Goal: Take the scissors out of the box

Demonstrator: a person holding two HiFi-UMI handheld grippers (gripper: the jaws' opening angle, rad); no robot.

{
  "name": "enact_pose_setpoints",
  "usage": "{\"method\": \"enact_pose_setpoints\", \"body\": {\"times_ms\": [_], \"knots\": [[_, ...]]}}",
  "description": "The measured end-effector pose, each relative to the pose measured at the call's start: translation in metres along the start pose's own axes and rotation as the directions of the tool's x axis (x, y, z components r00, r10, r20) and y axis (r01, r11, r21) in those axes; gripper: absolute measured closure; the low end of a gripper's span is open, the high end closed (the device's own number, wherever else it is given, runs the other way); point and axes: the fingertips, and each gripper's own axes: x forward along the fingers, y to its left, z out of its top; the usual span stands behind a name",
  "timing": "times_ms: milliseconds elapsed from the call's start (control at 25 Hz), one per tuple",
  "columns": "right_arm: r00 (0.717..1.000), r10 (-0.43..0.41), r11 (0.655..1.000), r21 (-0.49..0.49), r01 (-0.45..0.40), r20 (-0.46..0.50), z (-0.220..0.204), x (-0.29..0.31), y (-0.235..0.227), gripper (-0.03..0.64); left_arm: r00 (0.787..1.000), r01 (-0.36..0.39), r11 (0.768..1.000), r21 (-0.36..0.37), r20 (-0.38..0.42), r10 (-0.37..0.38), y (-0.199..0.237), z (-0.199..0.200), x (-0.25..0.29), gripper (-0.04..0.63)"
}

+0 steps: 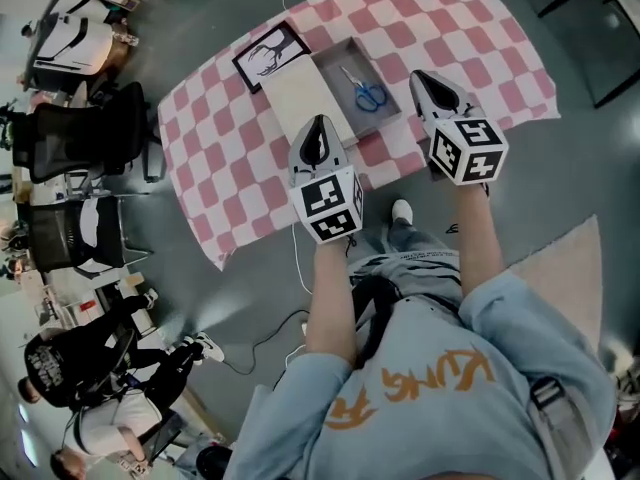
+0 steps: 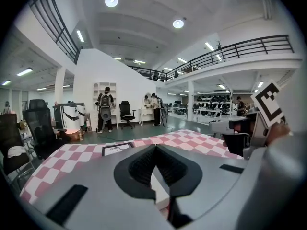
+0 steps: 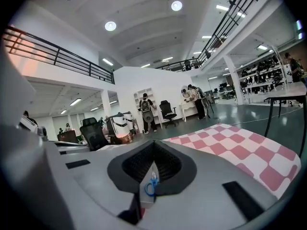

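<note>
Scissors [image 1: 368,92] lie in the open box [image 1: 343,96]; nothing held.
Left tongs [image 1: 318,121] and right tongs [image 1: 421,74] hover over the checkered table [image 1: 230,148], both pressed together and empty.

1. My shirt [image 1: 440,388] carries orange letters. Seen upside down from my head, one word reads "KUNG".
2. A second orange word sits beside it, toward my left arm. It is too creased for me to read.
3. The cube [image 1: 330,200] on my left gripper [image 1: 318,123] and the cube [image 1: 467,150] on my right gripper [image 1: 425,76] show black-and-white square patterns, no letters or numbers.
4. The framed picture [image 1: 270,55] shows a dark drawing, and I can read no words on it.
</note>
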Motion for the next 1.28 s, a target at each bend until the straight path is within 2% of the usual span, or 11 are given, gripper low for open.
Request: {"method": "enact_pose_setpoints", "body": {"times_ms": [240, 560, 760, 960, 1160, 1280], "knots": [[0.993, 0.011, 0.998, -0.057, -0.018, -0.114, -0.029, 0.028, 0.009, 0.618, 1.0, -0.01, 0.999, -0.044, -0.029, 0.009, 0.02, -0.016, 0.019, 0.578], [0.972, -0.022, 0.987, -0.157, -0.016, -0.233, -0.057, 0.053, 0.016, 0.618, 0.996, 0.071, 0.99, -0.123, -0.046, -0.077, 0.012, -0.028, 0.048, 0.578], [0.951, -0.047, 0.983, -0.181, -0.01, -0.305, -0.075, 0.071, 0.019, 0.618, 0.995, 0.078, 0.97, -0.228, -0.035, -0.089, 0.038, -0.026, 0.069, 0.578], [0.931, -0.088, 0.979, -0.204, 0.014, -0.355, -0.089, 0.091, 0.015, 0.618, 0.994, 0.092, 0.954, -0.284, -0.03, -0.105, 0.057, -0.027, 0.087, 0.578], [0.889, -0.109, 0.967, -0.256, -0.009, -0.444, -0.107, 0.113, 0.019, 0.618, 0.989, 0.123, 0.922, -0.367, -0.035, -0.146, 0.068, -0.031, 0.111, 0.578], [0.87, -0.132, 0.959, -0.282, -0.008, -0.475, -0.111, 0.121, 0.018, 0.618, 0.987, 0.13, 0.915, -0.382, -0.035, -0.155, 0.074, -0.03, 0.124, 0.578]]}}
